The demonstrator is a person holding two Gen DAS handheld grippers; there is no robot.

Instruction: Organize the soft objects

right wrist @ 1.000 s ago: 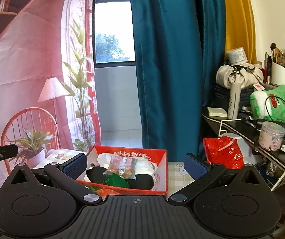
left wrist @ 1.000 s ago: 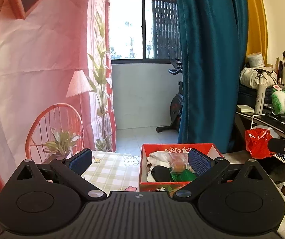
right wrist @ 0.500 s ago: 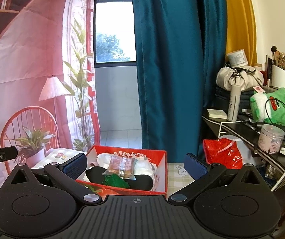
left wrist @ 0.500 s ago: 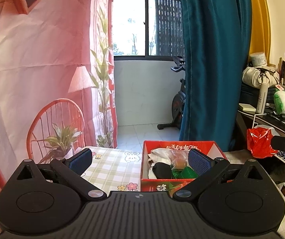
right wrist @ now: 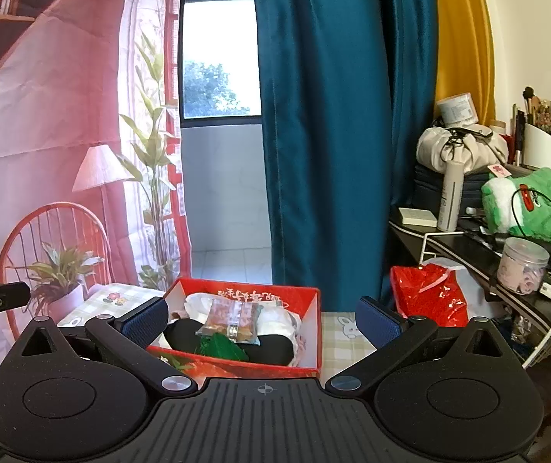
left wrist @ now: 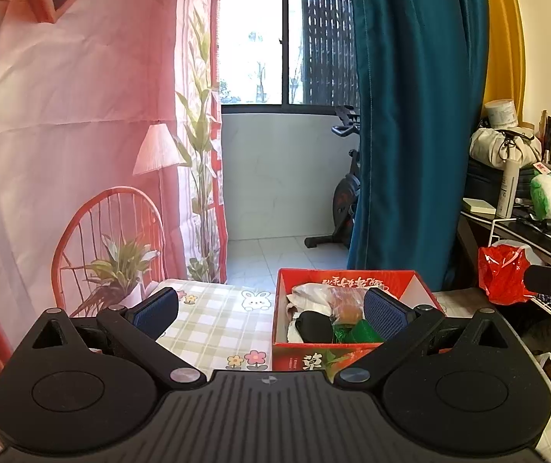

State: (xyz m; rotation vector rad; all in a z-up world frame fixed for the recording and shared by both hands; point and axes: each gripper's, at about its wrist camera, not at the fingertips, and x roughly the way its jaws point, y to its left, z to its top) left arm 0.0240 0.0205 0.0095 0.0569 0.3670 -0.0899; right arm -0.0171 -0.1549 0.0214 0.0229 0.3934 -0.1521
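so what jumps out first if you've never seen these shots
The red box on the checked tablecloth, piled with soft items, a clear snack packet on top. Both open grippers, left gripper and right gripper, point at it. Behind hangs a teal curtain.

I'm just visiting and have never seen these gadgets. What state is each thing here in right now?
Left gripper: jaws wide open, empty.
Right gripper: jaws wide open, empty.
Red box: lidless, filled with soft items.
Clear snack packet: lying on top of the pile.
Teal curtain: drawn partway over the window.
Red plastic bag: crumpled, beside the table.
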